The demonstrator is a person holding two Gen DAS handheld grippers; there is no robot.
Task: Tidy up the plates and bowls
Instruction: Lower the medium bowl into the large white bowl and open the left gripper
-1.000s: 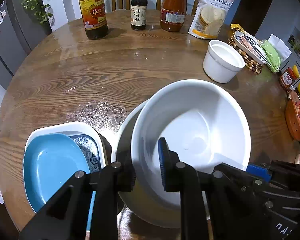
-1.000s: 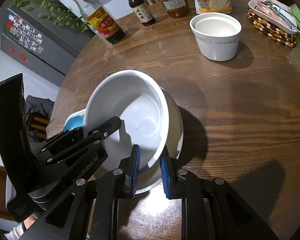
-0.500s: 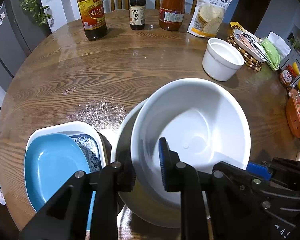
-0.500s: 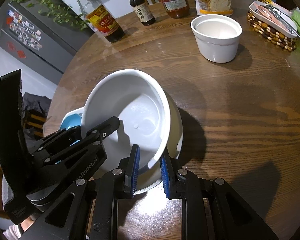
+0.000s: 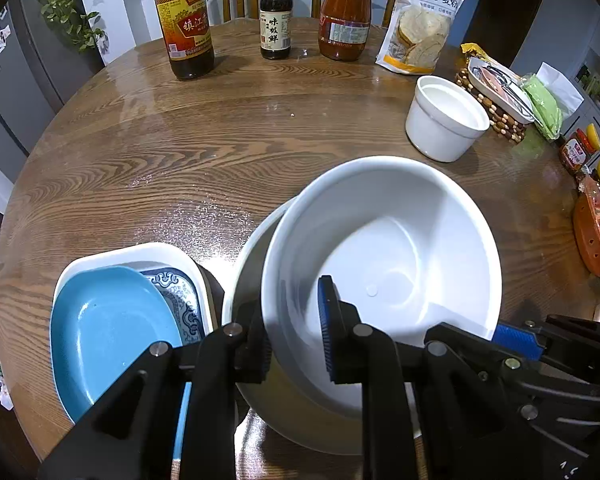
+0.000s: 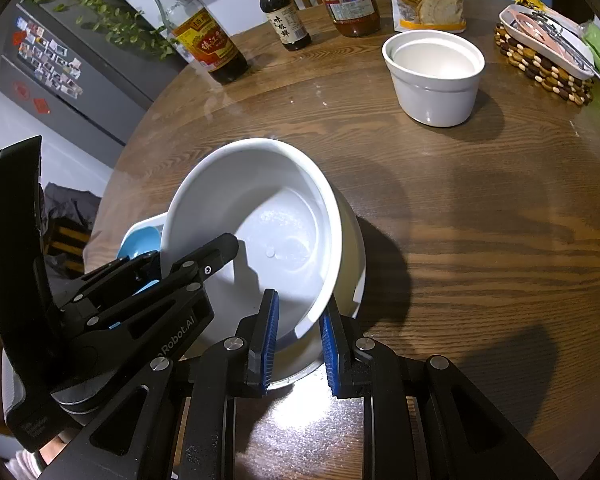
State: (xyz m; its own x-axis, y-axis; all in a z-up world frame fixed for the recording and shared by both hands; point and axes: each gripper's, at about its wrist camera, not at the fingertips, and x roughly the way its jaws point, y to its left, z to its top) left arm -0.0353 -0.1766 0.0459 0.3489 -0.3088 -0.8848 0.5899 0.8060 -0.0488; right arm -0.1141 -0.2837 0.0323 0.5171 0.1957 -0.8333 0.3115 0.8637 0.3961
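Observation:
A large white bowl sits tilted inside a second, wider white bowl on the round wooden table. My left gripper is shut on the near-left rim of the upper bowl; it shows in the right wrist view. My right gripper is shut on the near-right rim of the same bowl; its blue pad shows in the left wrist view. A blue plate lies in a white patterned dish to the left. A small white bowl stands far right.
Three sauce bottles and a flour bag stand at the far edge. A beaded mat with a tray and an orange container are on the right. A fridge stands behind left.
Both grippers hold the upper bowl as before. The bowl has shifted only slightly; its tilt looks about the same.

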